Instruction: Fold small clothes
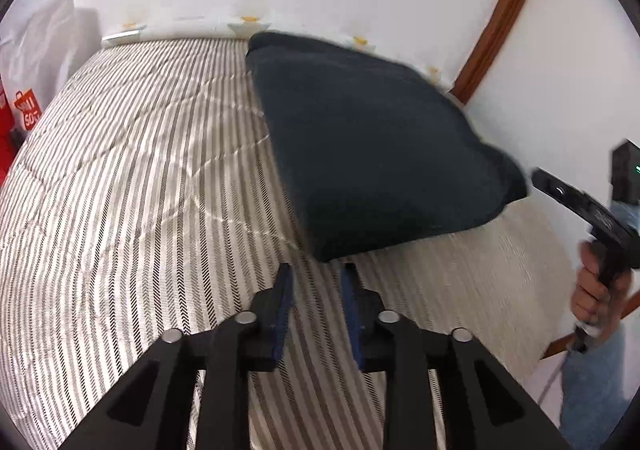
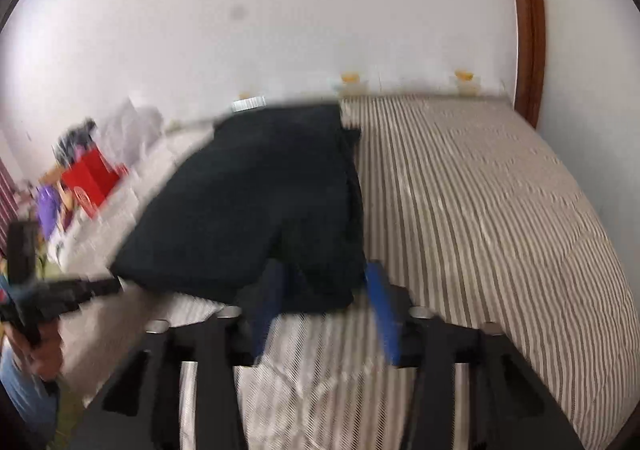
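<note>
A folded black garment lies flat on the striped bed cover; it also shows in the right wrist view. My left gripper is open and empty, its blue-padded fingertips just short of the garment's near edge. My right gripper is open, its jaws standing on either side of the garment's near corner, touching or just above it; motion blur hides the contact. The right gripper's handle and the hand holding it show at the right of the left wrist view. The left gripper shows at the left of the right wrist view.
A white wall runs behind the bed, with a brown wooden door frame at the right. A red bag and a red box with clutter stand beside the bed on the left. Striped cover spreads to the garment's right.
</note>
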The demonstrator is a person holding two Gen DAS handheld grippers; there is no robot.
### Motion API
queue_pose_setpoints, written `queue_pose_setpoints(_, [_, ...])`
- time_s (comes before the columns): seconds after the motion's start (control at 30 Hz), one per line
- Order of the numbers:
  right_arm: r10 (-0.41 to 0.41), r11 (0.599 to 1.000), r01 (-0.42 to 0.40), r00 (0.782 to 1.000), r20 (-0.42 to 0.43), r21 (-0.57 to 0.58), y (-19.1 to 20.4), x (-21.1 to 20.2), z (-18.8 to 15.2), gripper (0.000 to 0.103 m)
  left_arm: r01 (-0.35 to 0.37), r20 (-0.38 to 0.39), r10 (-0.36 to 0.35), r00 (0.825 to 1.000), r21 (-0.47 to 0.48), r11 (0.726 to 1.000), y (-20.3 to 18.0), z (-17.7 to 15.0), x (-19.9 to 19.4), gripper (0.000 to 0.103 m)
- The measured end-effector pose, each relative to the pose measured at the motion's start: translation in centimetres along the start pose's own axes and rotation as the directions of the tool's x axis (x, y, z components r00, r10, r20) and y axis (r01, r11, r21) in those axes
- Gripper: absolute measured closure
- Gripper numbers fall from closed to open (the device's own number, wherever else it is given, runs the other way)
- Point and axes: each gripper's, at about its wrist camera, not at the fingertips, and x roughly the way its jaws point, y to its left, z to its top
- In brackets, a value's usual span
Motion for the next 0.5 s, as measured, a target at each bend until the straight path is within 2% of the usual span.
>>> queue_pose_setpoints(0.03, [0.007,1.000,-0.007,1.000,0.016,0.002,0.1,0.0,0.5,0.039,0.006,0.019,-0.006,1.000,0.005,1.000,-0.1,0.2,-0.7,0.064])
queue_pose_setpoints(0.07, [0.007,1.000,-0.007,1.000,0.026,0.003,0.2,0.3,1.0,0.039,0.003,0.037,-0.003,0.999,0.014,1.000,-0.3,0.4,-1.2,0.051])
queue_pose_setpoints(0.1, [-0.001,1.000,0.001,1.000,0.025,0.013,0.3,1.1,1.5,0.039,-0.001,0.063,-0.001,0.998,0.027,1.000,-0.6,0.8,-1.7,0.045])
queue_pose_setpoints(0.13, [-0.003,1.000,0.002,1.000,0.018,0.027,0.3,1.8,1.7,0.041,-0.004,0.082,0.001,0.997,0.035,0.999,-0.7,1.1,-1.9,0.043])
queue_pose_setpoints(0.2, [0.004,0.997,-0.002,1.000,-0.022,0.081,-0.2,3.9,2.0,0.057,-0.051,0.106,0.046,0.993,0.053,0.997,-1.3,2.3,-1.6,0.043])
queue_pose_setpoints(0.27, [0.010,0.993,-0.002,0.997,-0.074,0.119,-0.6,5.9,1.9,0.092,-0.084,0.101,0.078,0.992,0.054,0.995,-1.5,3.5,-0.5,0.043])
queue_pose_setpoints(0.3, [0.026,0.992,-0.018,0.997,-0.067,0.122,-0.7,5.9,1.8,0.092,-0.084,0.089,0.079,0.993,0.050,0.995,-1.5,3.8,0.1,0.043])
queue_pose_setpoints(0.33, [0.034,0.993,-0.030,0.999,-0.031,0.118,-0.9,5.4,1.7,0.097,-0.089,0.073,0.086,0.994,0.043,0.995,-1.3,4.1,0.6,0.043])
queue_pose_setpoints(0.4, [0.013,0.993,-0.014,1.000,0.005,0.116,-1.5,4.5,1.3,0.100,-0.125,0.031,0.123,0.992,0.034,0.992,-0.9,4.3,2.1,0.043])
queue_pose_setpoints(0.5, [0.020,0.993,-0.013,0.998,-0.056,0.117,-2.0,5.3,0.9,0.100,-0.123,-0.004,0.123,0.992,0.026,0.992,-0.5,4.3,3.3,0.041])
